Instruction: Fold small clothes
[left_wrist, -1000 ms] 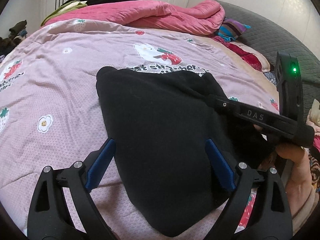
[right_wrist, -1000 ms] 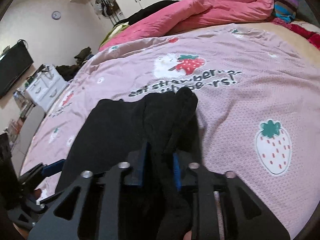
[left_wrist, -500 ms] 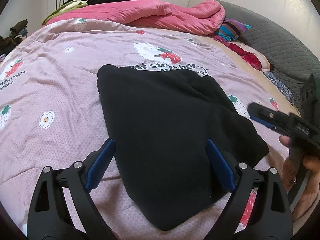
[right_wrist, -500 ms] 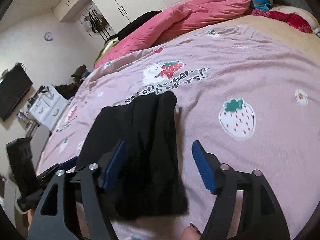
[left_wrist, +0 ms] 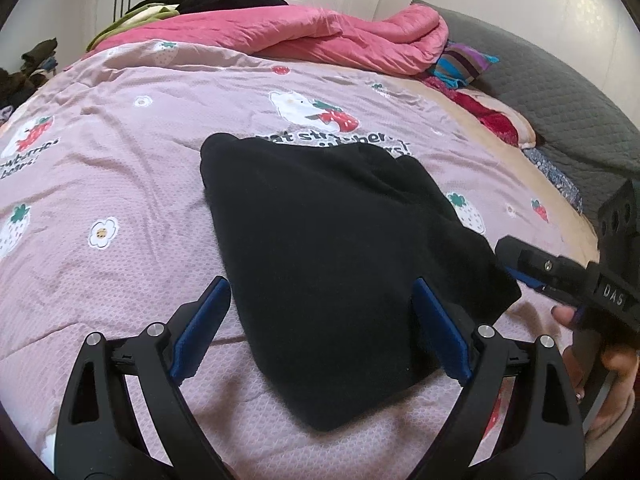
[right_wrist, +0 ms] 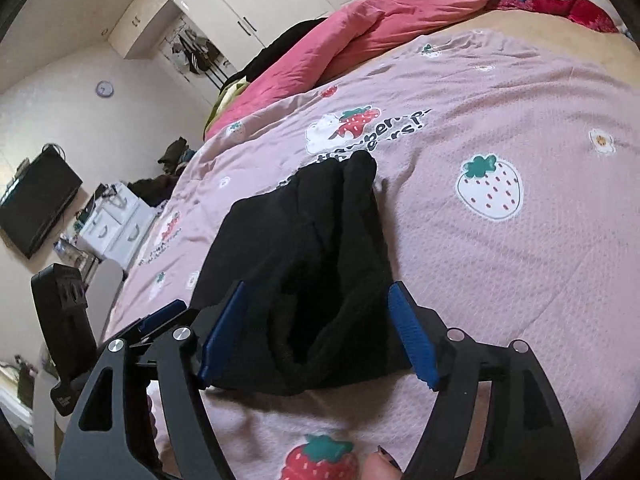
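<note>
Pink strawberry bedspread (left_wrist: 120, 168) bears folded black garment (left_wrist: 340, 264), long axis running away from both spread, empty grippers, left (left_wrist: 320, 328) and right (right_wrist: 320, 328), near end between each one's fingers.

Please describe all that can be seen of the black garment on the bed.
The black soft-fabric garment lies folded on the pink strawberry-print bedspread, roughly a tapering slab, with thick rolled layers along one side. It looks like plain, matte knit or fleece. Both the left tool and the right tool are open, their blue pads on either side of it, not gripping.
</note>
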`<state>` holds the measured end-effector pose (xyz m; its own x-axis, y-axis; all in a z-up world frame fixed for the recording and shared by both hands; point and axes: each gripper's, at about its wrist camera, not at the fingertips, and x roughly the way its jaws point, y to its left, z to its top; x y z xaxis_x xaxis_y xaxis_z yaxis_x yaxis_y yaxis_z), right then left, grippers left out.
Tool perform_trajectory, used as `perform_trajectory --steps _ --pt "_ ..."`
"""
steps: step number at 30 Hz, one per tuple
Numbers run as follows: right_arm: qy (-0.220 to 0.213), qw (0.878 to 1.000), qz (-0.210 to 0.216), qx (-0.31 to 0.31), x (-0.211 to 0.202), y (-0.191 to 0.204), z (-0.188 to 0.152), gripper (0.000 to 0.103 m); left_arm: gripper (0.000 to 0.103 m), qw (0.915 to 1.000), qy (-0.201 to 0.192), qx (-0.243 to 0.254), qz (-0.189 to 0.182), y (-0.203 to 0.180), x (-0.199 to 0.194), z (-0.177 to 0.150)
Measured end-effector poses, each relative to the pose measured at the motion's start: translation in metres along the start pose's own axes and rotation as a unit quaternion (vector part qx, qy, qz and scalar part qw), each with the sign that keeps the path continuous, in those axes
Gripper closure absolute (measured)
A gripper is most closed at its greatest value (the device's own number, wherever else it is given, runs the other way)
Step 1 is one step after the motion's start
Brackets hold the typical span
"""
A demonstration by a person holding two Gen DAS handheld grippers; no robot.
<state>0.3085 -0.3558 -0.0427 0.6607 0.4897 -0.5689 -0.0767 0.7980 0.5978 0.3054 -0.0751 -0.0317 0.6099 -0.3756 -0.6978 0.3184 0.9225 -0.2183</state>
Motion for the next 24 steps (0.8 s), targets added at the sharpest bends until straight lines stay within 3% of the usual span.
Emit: perform_trajectory --steps 13,16,18,24 --pt "0.025 0.999 0.000 0.021 0.020 -0.004 -0.007 0.033 0.016 0.9999 0.011 0.006 0.001 -0.006 0.003 -0.008" --pt "0.034 0.999 0.003 0.015 0.024 -0.006 -0.008 0.057 0.016 0.9999 0.013 0.007 0.001 -0.007 0.004 -0.010" --pt "0.035 0.999 -0.001 0.002 0.025 -0.003 -0.009 0.083 0.016 0.9999 0.012 0.009 0.000 -0.009 0.004 -0.011" --pt "-0.024 0.999 0.011 -0.025 -0.001 0.007 -0.002 0.090 0.016 0.9998 0.011 0.015 -0.003 -0.016 0.002 -0.011"
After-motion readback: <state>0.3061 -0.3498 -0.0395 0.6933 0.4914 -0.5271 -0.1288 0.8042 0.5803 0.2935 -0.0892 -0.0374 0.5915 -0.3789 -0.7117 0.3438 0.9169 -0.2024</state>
